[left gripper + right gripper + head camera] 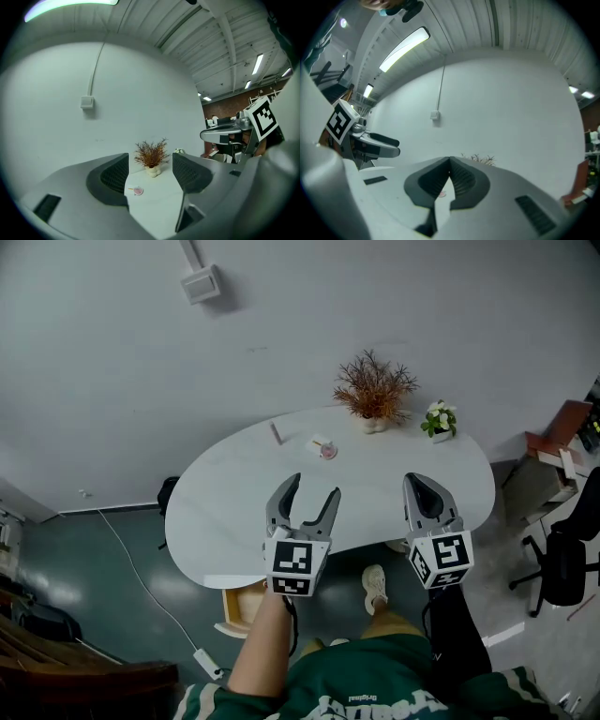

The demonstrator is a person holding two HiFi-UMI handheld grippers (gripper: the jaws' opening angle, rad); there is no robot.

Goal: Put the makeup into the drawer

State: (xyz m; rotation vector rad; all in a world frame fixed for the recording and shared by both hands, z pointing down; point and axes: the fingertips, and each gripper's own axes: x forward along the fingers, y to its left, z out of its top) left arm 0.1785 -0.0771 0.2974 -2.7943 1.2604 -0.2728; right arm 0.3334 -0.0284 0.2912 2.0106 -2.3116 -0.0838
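Drawer [246,607] nearest of all, wooden, showing below the front edge of the white table [225,512] and apparently pulled out. Above it, the left gripper [312,491] is held over the tabletop with jaws spread wide and nothing between them. Beside it, the right gripper [422,486] has its jaws pressed together, tips touching, also empty. Further back lies the makeup: a small pink piece [326,448] well ahead of both grippers, and a slim stick [276,433] just to its left. Beyond those, a dried plant [375,390] and a little flower pot [439,420] stand at the far edge.

Watch the risks here! That pink piece sits low on a slick top, so a shallow pinch could skid it toward the plant. The stick might roll. And with the drawer tucked partly under the edge, a release made too early would miss it.
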